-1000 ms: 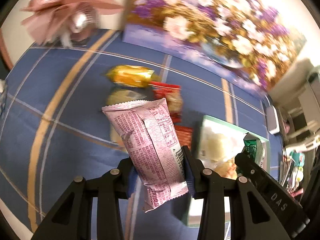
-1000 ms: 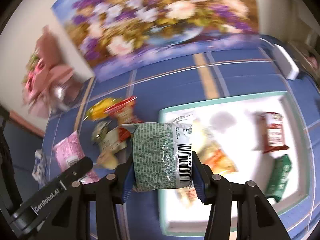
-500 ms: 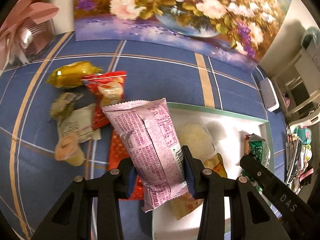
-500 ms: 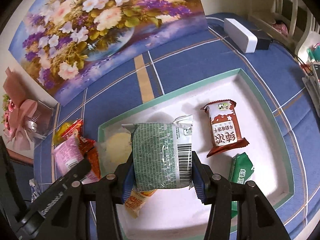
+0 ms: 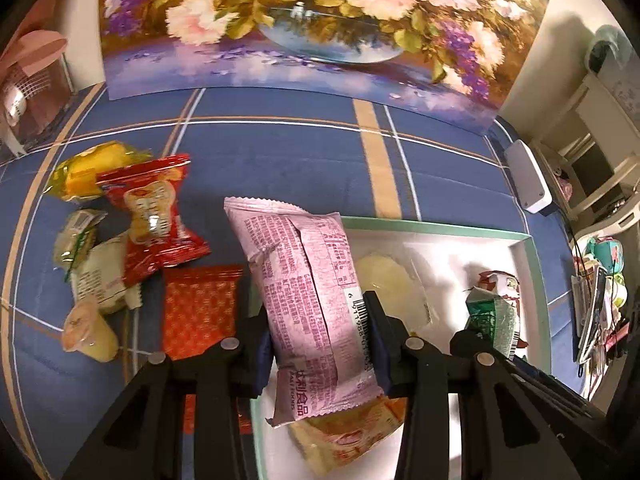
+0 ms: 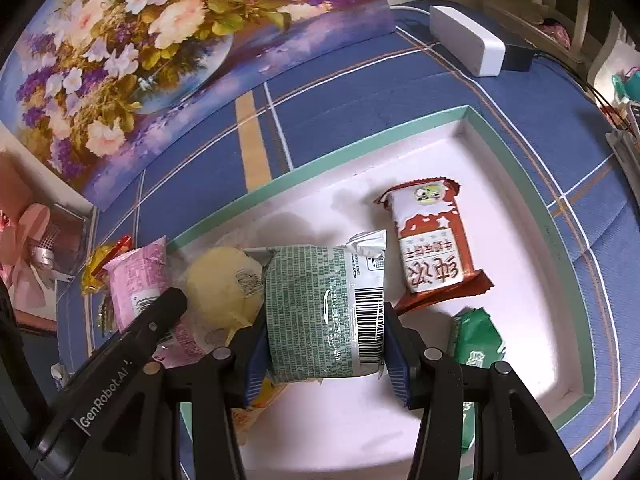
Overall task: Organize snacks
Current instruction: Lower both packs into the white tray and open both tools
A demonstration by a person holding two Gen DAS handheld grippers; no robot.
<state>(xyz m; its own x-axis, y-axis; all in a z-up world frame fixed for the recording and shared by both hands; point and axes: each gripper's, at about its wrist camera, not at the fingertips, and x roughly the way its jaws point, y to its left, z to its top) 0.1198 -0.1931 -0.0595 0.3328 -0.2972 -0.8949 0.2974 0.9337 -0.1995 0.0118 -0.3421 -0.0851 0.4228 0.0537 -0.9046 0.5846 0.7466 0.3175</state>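
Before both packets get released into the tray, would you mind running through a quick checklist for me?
1. Left gripper clamped on the pink packet: ok.
2. Right gripper clamped on the green packet: ok.
3. Green packet over the tray: ok.
4. Pink packet fully inside the tray's rim: cannot tell.
5. Bare tray floor below the green packet: ok.
6. Loose snacks on the blue cloth left to sort: not ok.

glossy pink wrapper (image 5: 312, 292), woven blue cloth (image 5: 288, 160)
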